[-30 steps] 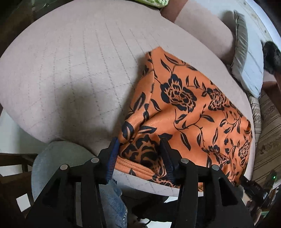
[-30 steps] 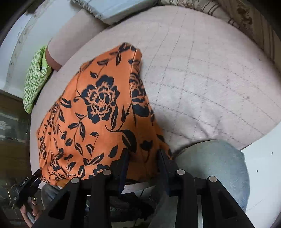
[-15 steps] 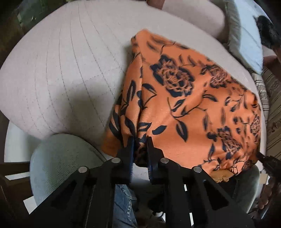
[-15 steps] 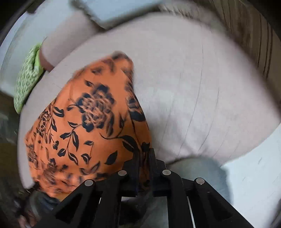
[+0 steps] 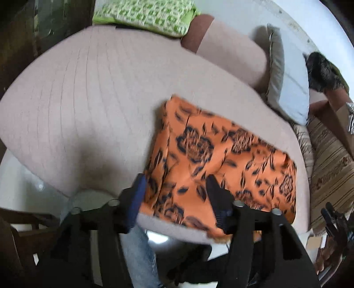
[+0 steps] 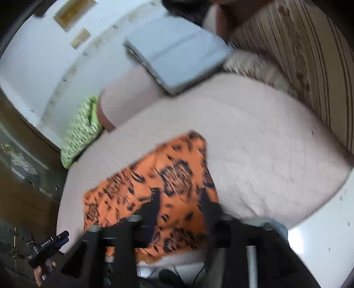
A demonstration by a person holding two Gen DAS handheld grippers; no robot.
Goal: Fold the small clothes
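An orange garment with black flowers (image 5: 221, 164) lies folded flat on the beige quilted couch seat (image 5: 88, 99), near its front edge. It also shows in the right wrist view (image 6: 154, 195). My left gripper (image 5: 174, 186) is open above the garment's near left part, holding nothing. My right gripper (image 6: 180, 199) is open above the garment's near right part, holding nothing. Both views are motion blurred.
A green patterned cushion (image 5: 143, 15) lies at the back. A pale blue pillow (image 5: 289, 88) and a beige bolster (image 5: 232, 53) sit behind the garment. A striped cushion (image 6: 309, 55) lies to the right. My jeans-clad knee (image 5: 139, 250) is below the seat edge.
Both grippers were shut on the garment's near edge half a second ago. Both have now opened, let the cloth go and pulled back upward; the garment lies flatter and shorter.
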